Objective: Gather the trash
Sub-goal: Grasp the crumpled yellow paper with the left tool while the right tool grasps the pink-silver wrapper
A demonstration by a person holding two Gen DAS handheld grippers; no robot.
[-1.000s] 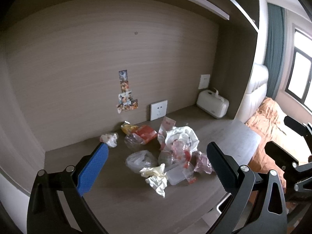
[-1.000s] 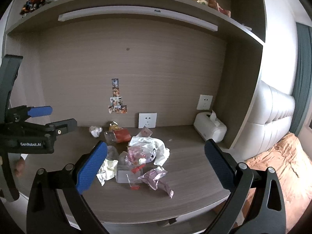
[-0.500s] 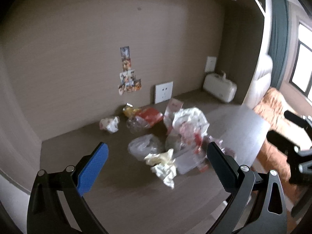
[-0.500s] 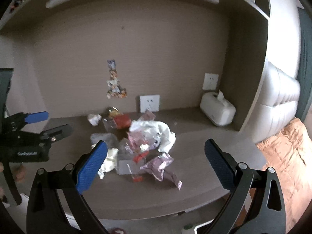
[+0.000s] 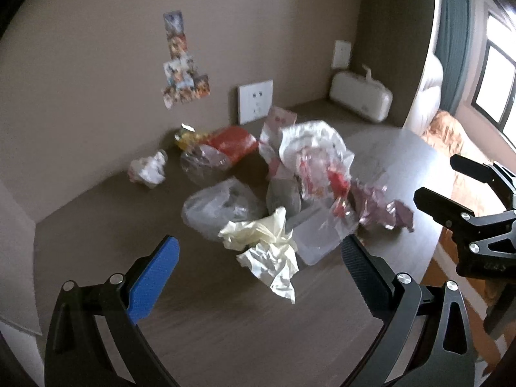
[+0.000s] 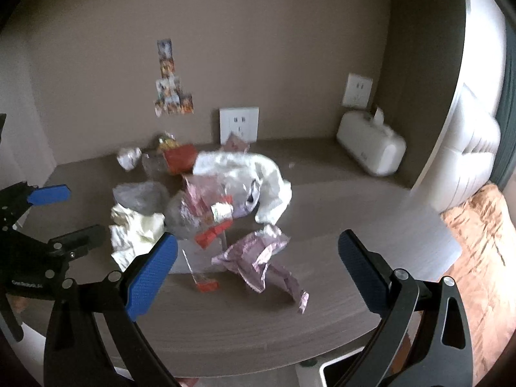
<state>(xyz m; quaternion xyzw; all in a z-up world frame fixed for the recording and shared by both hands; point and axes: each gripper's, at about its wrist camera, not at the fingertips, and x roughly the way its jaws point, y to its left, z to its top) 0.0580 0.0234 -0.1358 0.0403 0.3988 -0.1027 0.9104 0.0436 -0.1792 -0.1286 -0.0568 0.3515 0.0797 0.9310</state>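
Both grippers hung above the near edge of the dark wooden desk [image 6: 322, 329], neither touching anything. The left gripper [image 5: 258, 258] stood with its jaws spread wide and empty, the crumpled cream paper [image 5: 267, 251] lying on the desk between and just beyond its fingertips. The right gripper [image 6: 258, 254] was likewise wide open and empty, with a crinkled pinkish foil wrapper [image 6: 258, 261] lying between its fingers and a small red scrap [image 6: 206, 286] near its blue pad. Behind these the trash lay in one loose heap at the middle of the desk: a clear plastic container [image 5: 316, 235] touching the cream paper, a grey plastic bag [image 5: 219, 206] just beside it, and a white plastic bag [image 6: 258, 174] draped over red-and-white wrappers [image 6: 209, 213]. Farther back, near the wall, sat a red packet [image 5: 232, 143], a yellow wrapper [image 5: 187, 137] and a small white paper ball [image 5: 148, 169] set apart from the heap. Against the wall stood a white socket plate [image 6: 238, 124], with small stickers [image 6: 171, 93] stuck above it, and a white tissue box [image 6: 371, 143] occupied the far right corner.
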